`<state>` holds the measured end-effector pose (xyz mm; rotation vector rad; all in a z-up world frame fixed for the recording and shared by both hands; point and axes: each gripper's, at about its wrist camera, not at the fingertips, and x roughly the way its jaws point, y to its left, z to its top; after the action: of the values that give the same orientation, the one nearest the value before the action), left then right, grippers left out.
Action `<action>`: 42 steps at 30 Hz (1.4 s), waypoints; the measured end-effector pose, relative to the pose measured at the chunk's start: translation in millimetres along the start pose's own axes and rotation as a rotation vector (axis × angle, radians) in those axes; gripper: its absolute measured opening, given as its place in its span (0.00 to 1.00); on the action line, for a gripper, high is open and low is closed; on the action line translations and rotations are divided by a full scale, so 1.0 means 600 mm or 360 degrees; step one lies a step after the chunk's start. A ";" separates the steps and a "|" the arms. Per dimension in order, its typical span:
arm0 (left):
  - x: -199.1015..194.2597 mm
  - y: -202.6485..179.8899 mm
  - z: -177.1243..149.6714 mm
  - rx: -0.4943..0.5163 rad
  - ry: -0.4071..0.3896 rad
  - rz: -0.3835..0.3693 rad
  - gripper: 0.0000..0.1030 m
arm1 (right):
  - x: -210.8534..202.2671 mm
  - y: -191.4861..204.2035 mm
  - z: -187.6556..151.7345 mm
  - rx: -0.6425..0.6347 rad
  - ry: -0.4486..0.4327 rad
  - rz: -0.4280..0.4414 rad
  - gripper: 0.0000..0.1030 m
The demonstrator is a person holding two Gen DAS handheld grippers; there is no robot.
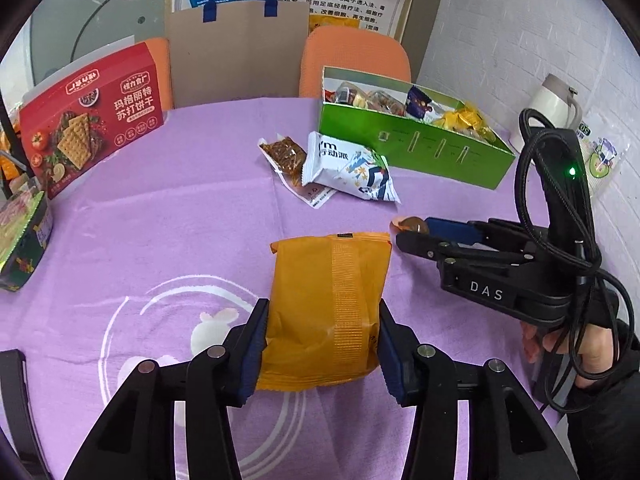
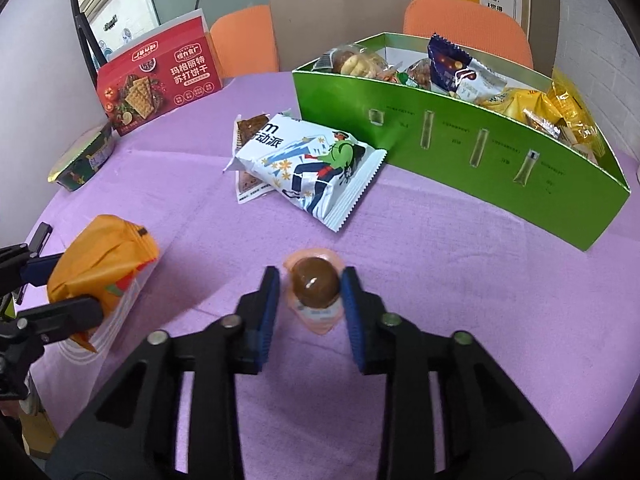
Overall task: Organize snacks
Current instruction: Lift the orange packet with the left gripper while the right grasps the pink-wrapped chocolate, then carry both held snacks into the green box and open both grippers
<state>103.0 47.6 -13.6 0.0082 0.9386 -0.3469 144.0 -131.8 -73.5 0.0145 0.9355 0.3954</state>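
My left gripper (image 1: 322, 344) is shut on an orange snack packet (image 1: 330, 308), also seen in the right wrist view (image 2: 100, 268), just above the purple cloth. My right gripper (image 2: 308, 304) has its pads on both sides of a small pink-wrapped brown snack (image 2: 314, 286), also seen in the left wrist view (image 1: 410, 225); the right pad touches it and a thin gap shows at the left pad. A white illustrated packet (image 2: 308, 164) lies on a brown snack bar (image 1: 284, 154). A green box (image 2: 460, 140) holds several snacks.
A red cracker box (image 1: 92, 116) stands at the far left. A green-rimmed bowl pack (image 2: 82, 160) sits at the left edge. A white kettle (image 1: 554, 108) stands behind the green box. Orange chairs (image 1: 354, 60) and a cardboard bag (image 1: 240, 52) stand behind the table.
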 end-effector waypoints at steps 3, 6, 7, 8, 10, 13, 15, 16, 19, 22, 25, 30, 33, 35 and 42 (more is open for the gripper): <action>-0.009 0.009 0.014 -0.0039 -0.0030 -0.0010 0.48 | -0.012 -0.008 -0.005 0.0044 -0.0037 0.0010 0.27; -0.016 0.011 0.032 -0.0061 -0.0064 -0.0024 0.48 | -0.038 -0.018 -0.003 0.0084 -0.0095 0.0033 0.27; -0.017 0.010 0.039 -0.0061 -0.0073 -0.0031 0.48 | -0.052 -0.023 0.000 0.0096 -0.0127 0.0039 0.27; -0.019 0.007 0.048 -0.0058 -0.0084 -0.0036 0.48 | -0.064 -0.027 0.004 0.0105 -0.0162 0.0042 0.27; -0.022 -0.003 0.067 -0.0035 -0.0111 -0.0046 0.48 | -0.094 -0.036 0.017 0.0122 -0.0244 0.0040 0.27; -0.029 -0.021 0.104 0.0005 -0.0167 -0.0055 0.48 | -0.136 -0.052 0.040 0.0136 -0.0360 0.0015 0.27; -0.033 -0.032 0.131 0.0021 -0.0203 -0.0068 0.48 | -0.158 -0.064 0.054 0.0136 -0.0420 -0.0011 0.27; -0.034 -0.039 0.146 0.0032 -0.0219 -0.0074 0.48 | -0.166 -0.073 0.062 0.0135 -0.0444 -0.0031 0.27; -0.026 -0.057 0.193 0.0058 -0.0247 -0.0081 0.48 | -0.179 -0.098 0.090 0.0146 -0.0488 -0.0089 0.27; -0.006 -0.071 0.237 0.0057 -0.0248 -0.0093 0.48 | -0.183 -0.127 0.112 0.0166 -0.0533 -0.0153 0.27; 0.026 -0.079 0.276 0.0053 -0.0237 -0.0101 0.48 | -0.174 -0.153 0.133 0.0187 -0.0551 -0.0187 0.27; 0.085 -0.089 0.323 0.0047 -0.0186 -0.0088 0.48 | -0.137 -0.191 0.160 0.0224 -0.0534 -0.0204 0.27; 0.109 -0.096 0.339 0.0070 -0.0178 -0.0078 0.48 | -0.113 -0.207 0.171 0.0233 -0.0519 -0.0200 0.27; 0.126 -0.100 0.351 0.0077 -0.0167 -0.0087 0.49 | -0.096 -0.213 0.178 0.0218 -0.0515 -0.0194 0.28; 0.164 -0.099 0.361 0.0075 -0.0183 0.0002 0.86 | -0.086 -0.190 0.160 -0.0019 -0.0585 -0.0338 0.80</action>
<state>309.4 -70.8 45.9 0.0319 0.8166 -0.3644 229.5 -239.9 3.5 -0.0226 0.5643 0.1915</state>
